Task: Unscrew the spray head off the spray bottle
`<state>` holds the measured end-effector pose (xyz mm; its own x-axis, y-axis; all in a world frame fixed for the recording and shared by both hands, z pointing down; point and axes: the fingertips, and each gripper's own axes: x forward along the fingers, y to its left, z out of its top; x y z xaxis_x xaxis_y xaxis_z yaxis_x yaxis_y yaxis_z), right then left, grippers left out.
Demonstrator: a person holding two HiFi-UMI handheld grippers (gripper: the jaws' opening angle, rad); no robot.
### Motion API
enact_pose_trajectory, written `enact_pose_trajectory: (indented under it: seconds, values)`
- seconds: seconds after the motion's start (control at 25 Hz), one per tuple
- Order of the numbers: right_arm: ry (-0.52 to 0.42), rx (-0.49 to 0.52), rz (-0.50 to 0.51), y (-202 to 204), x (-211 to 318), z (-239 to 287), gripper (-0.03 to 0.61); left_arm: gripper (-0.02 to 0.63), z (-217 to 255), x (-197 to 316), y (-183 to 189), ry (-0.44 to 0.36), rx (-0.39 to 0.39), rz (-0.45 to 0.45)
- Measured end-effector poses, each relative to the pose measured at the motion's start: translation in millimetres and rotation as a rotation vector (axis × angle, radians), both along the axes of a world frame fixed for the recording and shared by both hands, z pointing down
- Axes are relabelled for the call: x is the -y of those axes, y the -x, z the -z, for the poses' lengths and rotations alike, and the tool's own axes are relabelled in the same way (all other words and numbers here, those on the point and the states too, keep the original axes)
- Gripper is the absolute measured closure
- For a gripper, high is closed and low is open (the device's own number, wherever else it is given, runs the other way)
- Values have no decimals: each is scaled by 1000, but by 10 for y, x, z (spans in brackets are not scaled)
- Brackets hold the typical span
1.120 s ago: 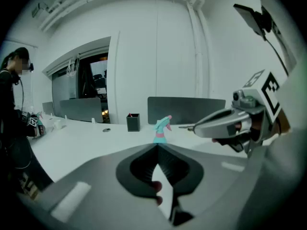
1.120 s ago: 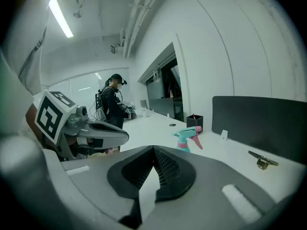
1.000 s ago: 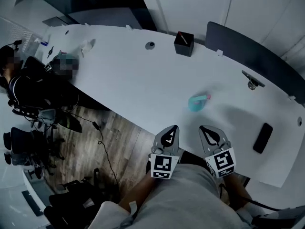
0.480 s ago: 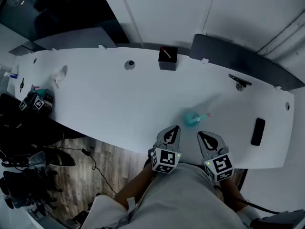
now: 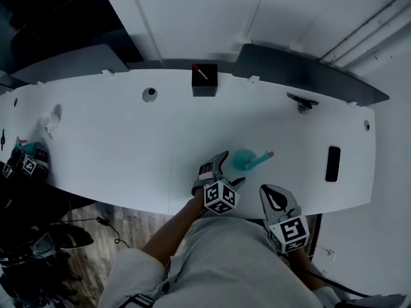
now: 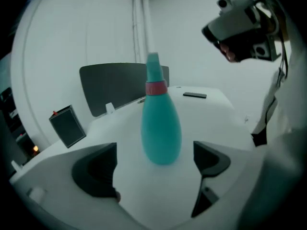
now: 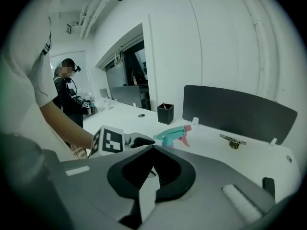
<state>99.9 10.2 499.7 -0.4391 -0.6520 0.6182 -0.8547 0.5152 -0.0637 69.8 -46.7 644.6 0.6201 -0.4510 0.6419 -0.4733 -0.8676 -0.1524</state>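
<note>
1. Nearest, low and right of centre in the head view: the right claw, jaws pressed together with nothing in them, held back at the counter's near edge, well apart from the bottle.
2. Just above it and to the left: the left claw, jaws just opened to a wide gape and gripping nothing. The spray bottle sits framed in the gap straight ahead, pads clear of it on both sides.
3. Bottle upright on the counter, at centre frame and up-right of the left claw. Long axis vertical, fat teal body below, pink collar and spray head on top, nozzle aimed toward the right of the frame.
4. Judged from this: the left claw far the nearer, so likely a short push forward to take the body and hold it upright, leaving the head free for the right claw, which would need to open first.
5. Surface: a long, pale, smooth counter, mostly bare around the bottle.
6. Farther off: a dark phone at right, a black box at the far edge, a dark panel at upper right, and a white wall behind.
</note>
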Motion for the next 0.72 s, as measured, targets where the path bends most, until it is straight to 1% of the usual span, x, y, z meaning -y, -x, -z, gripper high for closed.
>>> enact_pose_trajectory:
  seconds: [0.04,0.08,0.16,0.28,0.32,0.4,0.44,0.52,0.6,0.72]
  values:
    - [0,-3,6,-22,-5,19,577,114,-78,11,-76,-11,20,-32]
    - [-2,-10,11,-57,5,45,577,103,-140,30,-159,-13,32,-57]
    - [-15,-31,12,-155,52,107,577,98,-210,83,-321,1,33,-86]
    - [-25,-37,-8,-267,115,160,577,98,-272,174,-450,4,48,-98]
    - [-26,-34,-10,-278,127,163,577,105,-292,208,-463,-4,58,-95]
    - [-23,-32,-4,-278,136,147,577,144,-319,262,-489,-16,65,-86]
    - [-22,-33,2,-275,138,136,577,191,-326,277,-500,-18,64,-82]
    - [-22,-33,13,-261,153,128,577,194,-327,292,-489,-24,73,-75]
    - [-27,-26,27,-234,184,138,577,196,-304,307,-403,-60,121,-70]
    - [-46,-29,74,-163,242,124,577,198,-214,363,-127,-167,237,-49]
